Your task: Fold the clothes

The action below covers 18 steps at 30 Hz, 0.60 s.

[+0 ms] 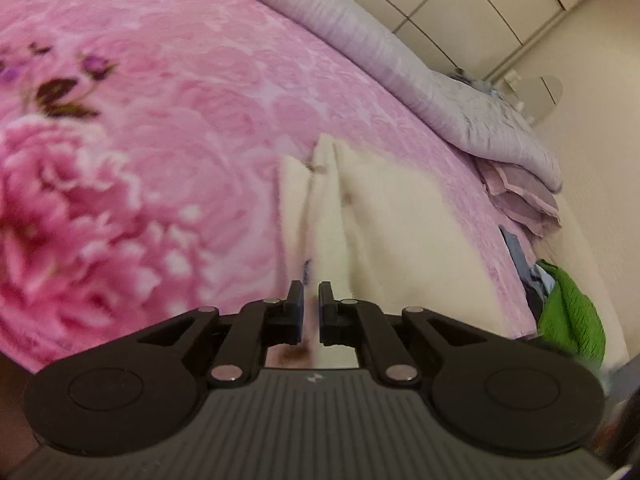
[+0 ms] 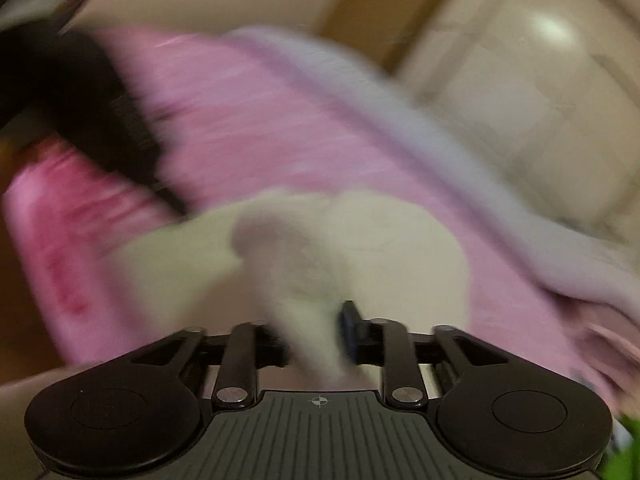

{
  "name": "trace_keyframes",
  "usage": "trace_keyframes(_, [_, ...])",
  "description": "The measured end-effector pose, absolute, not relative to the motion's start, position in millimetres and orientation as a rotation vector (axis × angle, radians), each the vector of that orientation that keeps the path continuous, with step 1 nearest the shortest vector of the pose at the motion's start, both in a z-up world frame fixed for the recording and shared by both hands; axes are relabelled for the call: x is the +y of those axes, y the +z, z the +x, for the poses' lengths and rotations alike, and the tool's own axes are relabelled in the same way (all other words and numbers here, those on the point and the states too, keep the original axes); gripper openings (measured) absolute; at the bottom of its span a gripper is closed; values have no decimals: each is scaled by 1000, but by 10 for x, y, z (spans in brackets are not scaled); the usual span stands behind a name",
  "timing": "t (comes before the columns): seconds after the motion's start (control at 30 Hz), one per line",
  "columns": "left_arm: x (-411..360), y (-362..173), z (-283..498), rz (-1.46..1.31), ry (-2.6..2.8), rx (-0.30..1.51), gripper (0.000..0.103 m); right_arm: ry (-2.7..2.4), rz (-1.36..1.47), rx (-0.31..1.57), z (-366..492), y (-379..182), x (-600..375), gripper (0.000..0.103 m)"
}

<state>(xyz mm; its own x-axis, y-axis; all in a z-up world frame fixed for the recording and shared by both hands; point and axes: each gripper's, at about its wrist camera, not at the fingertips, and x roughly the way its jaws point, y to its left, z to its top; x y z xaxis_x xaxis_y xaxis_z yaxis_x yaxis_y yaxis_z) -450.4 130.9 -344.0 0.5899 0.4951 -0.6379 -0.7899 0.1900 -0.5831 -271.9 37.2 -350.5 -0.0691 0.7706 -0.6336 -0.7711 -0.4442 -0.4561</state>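
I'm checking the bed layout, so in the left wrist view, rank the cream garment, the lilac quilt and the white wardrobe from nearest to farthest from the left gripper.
1. Cream garment: directly ahead of the left gripper, its fabric between the fingers.
2. Lilac quilt: along the bed's far edge, up and right.
3. White wardrobe: beyond the quilt, top right.

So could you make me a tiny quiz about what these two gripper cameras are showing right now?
1. True or false: the right gripper has cream fabric between its fingers.
2. What does the cream garment lie on?
A. a wooden floor
B. a pink floral bedspread
C. a glass table
3. Fill in: the garment at the bed's right edge, beside the left gripper, is coloured ____.

Key: 1 true; 2 B; 3 green.
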Motion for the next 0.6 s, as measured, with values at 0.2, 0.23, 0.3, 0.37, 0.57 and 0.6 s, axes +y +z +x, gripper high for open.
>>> trace_keyframes(0.2, [1243, -3388, -4622, -1047, 945, 321, 3, 1822, -964, 14, -2519, -3345, 156, 66])
trace_keyframes(0.23, [1250, -3366, -4618, -1044, 939, 318, 3, 1835, -899, 41, -2401, -3236, 104, 66])
trace_keyframes(0.3, [1291, -3325, -4576, -1043, 914, 312, 3, 1851, -762, 127, -2127, -3029, 43, 67])
trace_keyframes(0.37, [1367, -3306, -4502, -1053, 880, 307, 9, 1842, -607, 294, -1763, -2868, 101, 67])
trace_keyframes(0.57, [1683, -3352, -4232, -1102, 817, 319, 20, 1768, -269, 933, -603, -2742, 528, 67])
trace_keyframes(0.6, [1762, -3397, -4194, -1126, 805, 320, 20, 1705, -218, 1039, -424, -2773, 615, 67])
